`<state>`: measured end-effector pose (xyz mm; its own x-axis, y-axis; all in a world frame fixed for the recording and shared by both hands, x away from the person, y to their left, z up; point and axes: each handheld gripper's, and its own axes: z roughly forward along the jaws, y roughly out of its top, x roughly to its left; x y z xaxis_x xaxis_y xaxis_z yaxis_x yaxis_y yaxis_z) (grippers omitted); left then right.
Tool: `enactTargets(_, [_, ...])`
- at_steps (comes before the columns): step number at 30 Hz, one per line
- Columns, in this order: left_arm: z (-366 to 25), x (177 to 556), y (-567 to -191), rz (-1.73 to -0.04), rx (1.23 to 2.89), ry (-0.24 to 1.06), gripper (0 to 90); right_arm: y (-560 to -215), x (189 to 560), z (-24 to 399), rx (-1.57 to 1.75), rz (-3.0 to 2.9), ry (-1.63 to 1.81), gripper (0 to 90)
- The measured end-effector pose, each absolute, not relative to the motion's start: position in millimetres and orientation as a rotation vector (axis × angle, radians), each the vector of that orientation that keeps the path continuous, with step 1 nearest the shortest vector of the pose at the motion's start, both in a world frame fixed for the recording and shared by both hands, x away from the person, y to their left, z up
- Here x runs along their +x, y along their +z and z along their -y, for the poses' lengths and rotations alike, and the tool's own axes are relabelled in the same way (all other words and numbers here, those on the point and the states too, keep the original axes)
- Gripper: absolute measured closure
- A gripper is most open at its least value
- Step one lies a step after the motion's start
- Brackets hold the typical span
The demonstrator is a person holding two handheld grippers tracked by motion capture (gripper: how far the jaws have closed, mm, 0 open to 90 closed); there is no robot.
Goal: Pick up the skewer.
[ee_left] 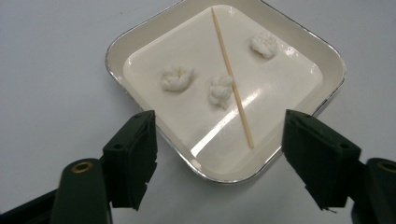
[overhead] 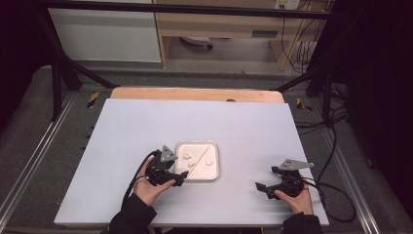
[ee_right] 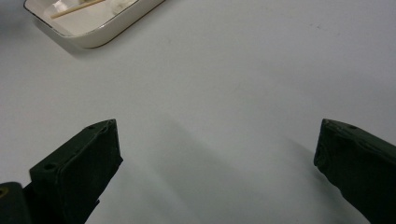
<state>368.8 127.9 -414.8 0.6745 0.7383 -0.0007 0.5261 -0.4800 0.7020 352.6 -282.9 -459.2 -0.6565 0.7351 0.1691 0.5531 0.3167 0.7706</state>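
at the bottom of the high view, two dark-sleeved forearms came in, cut off by the frame edge. the left gripper (overhead: 178, 181) sat low and left of centre, its jaws spread wide and holding nothing; in the left gripper view they framed the near corner of the tray. the right gripper (overhead: 259, 187) lay at the lower right, well apart from the tray, jaws also spread and empty over bare desk (overhead: 146, 126), whose surface was pale, smooth and matte.

the tray (ee_left: 116, 46) was a shallow, glossy cream square with rounded corners and a thin metallic rim, just beyond the left gripper near the middle of the frame. a thin wooden stick (ee_left: 232, 78) lay diagonally across it. three small white lumps (ee_left: 176, 79), soft and crumpled, rested on the tray floor; what they were made of was hard to tell. in the right gripper view the tray was cut off at the upper left.

farther up, a wooden strip (overhead: 195, 93) edged the desk, with black frame bars (overhead: 185, 9) and cables (overhead: 336, 146) beyond, partly lost in shadow.
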Motion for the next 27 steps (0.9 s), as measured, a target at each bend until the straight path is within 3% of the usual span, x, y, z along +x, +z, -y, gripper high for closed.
enactTargets(14, [-99,377,-427,-1.016,2.228,0.353,64.3,-459,353,282,1.180,-2.368,1.258,1.1])
enactTargets(27, [-85,378,-437,-1.032,2.270,0.382,77.5,-459,353,283,1.175,-2.371,1.256,1.1])
